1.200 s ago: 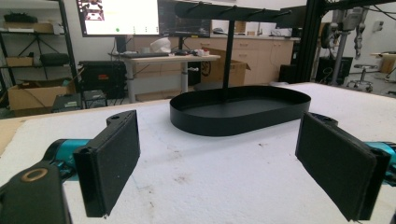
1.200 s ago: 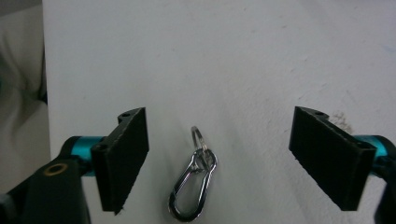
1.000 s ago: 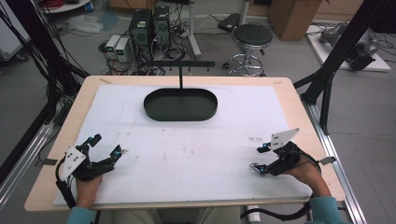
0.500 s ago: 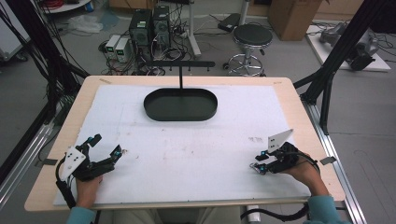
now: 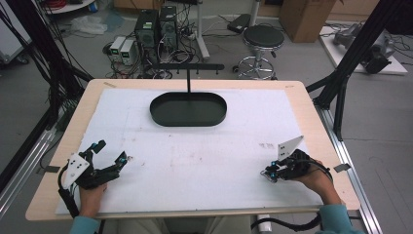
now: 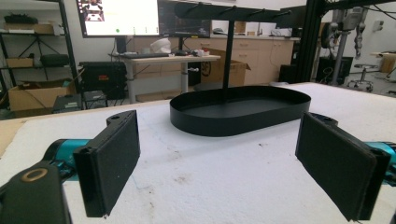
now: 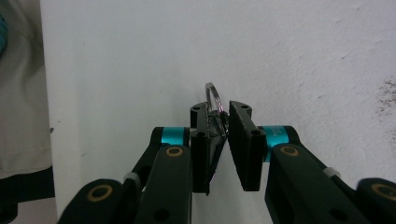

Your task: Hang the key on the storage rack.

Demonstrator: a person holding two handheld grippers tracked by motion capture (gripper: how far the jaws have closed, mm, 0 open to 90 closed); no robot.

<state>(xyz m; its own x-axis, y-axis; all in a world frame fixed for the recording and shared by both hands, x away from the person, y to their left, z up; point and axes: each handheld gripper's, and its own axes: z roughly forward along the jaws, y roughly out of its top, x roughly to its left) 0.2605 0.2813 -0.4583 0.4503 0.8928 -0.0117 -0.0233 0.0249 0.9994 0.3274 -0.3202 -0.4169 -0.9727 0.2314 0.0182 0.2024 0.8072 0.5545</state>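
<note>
Resting low on the white foam-like sheet (image 5: 204,161) that covers the pale wooden table (image 5: 311,112), the left gripper (image 5: 113,155) has its two flat black jaws spread wide apart with nothing between them; in the left gripper view its rectangular pads (image 6: 112,163) look matte and finely grained, mounted on glossy black arms with teal collars and brass-coloured rivets. Ahead of it, well apart, sits an oval black tray (image 5: 188,108) with a low, smooth, thin wall, and a slim black post (image 5: 188,80) rises from its far side to a horizontal crossbar. The white sheet is slightly pebbled and carries faint brown smudges and scratches near its middle. At the near right of the table, the right gripper (image 5: 269,174), held in a hand (image 5: 316,178) with a teal sleeve cuff, has its jaws brought nearly together and clamped on a small metal ring (image 7: 213,99); in the right gripper view the thin, shiny, silver loop sticks out beyond the jaw tips just above the white surface, and something dark and glinting sits pinched lower between the pads, too blurred to identify. A grey three-cornered plate (image 5: 290,146) stands on top of this gripper. Beyond the table lie a grey floor, a round black stool (image 5: 263,36) on a chromed base, computer towers (image 5: 157,27) tangled in cables, and a cardboard box (image 5: 304,17). A lit monitor (image 6: 121,16) shows in the left gripper view, but its writing is too small to read.
</note>
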